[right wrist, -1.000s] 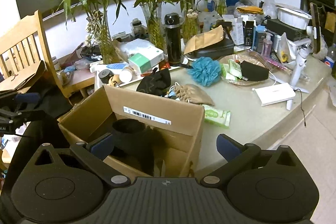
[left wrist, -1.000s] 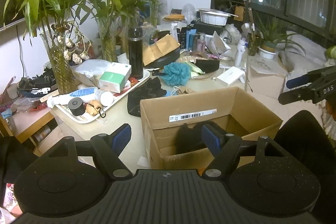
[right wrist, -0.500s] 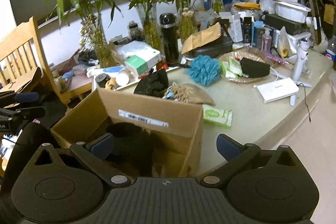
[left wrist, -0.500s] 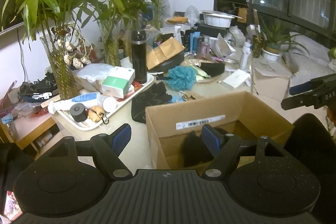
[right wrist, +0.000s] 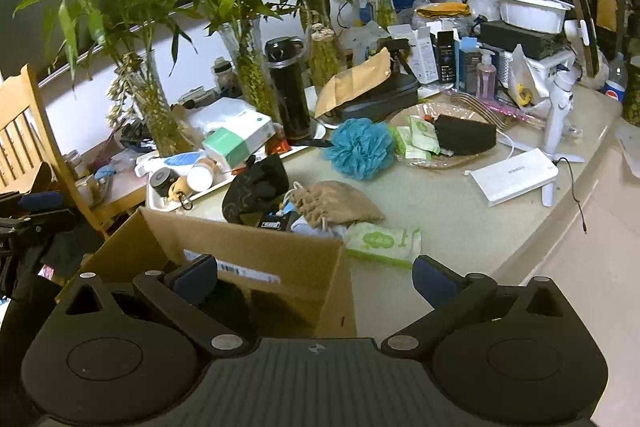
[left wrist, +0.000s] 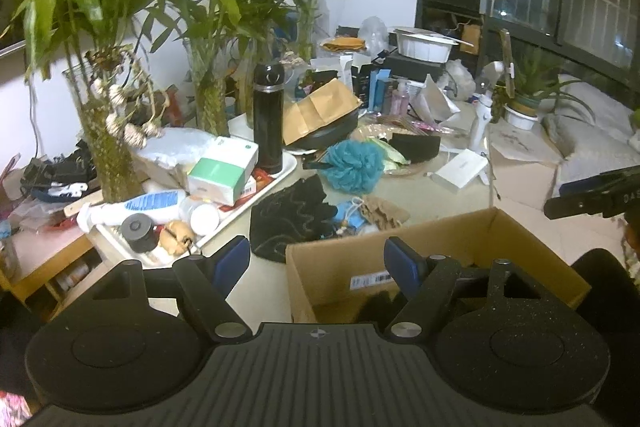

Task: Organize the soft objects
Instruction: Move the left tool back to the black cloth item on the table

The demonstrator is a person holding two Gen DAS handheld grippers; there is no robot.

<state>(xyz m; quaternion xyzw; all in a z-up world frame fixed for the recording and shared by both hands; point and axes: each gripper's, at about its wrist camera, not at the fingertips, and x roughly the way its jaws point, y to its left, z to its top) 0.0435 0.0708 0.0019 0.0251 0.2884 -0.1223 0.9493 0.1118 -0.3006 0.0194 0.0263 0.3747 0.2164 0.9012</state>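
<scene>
hiding a dark, unclear item at 6 o'clock, the cardboard box [left wrist: 404, 255] sat beneath both released, empty grippers: left gripper [left wrist: 318, 261], right gripper [right wrist: 316, 277].

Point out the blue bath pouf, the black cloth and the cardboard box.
blue bath pouf [right wrist: 360, 148]: right wrist view, middle of its ruffles.
black cloth [right wrist: 256, 187]: right wrist view, its crumpled centre.
cardboard box [right wrist: 256, 247]: right wrist view, far wall.
</scene>
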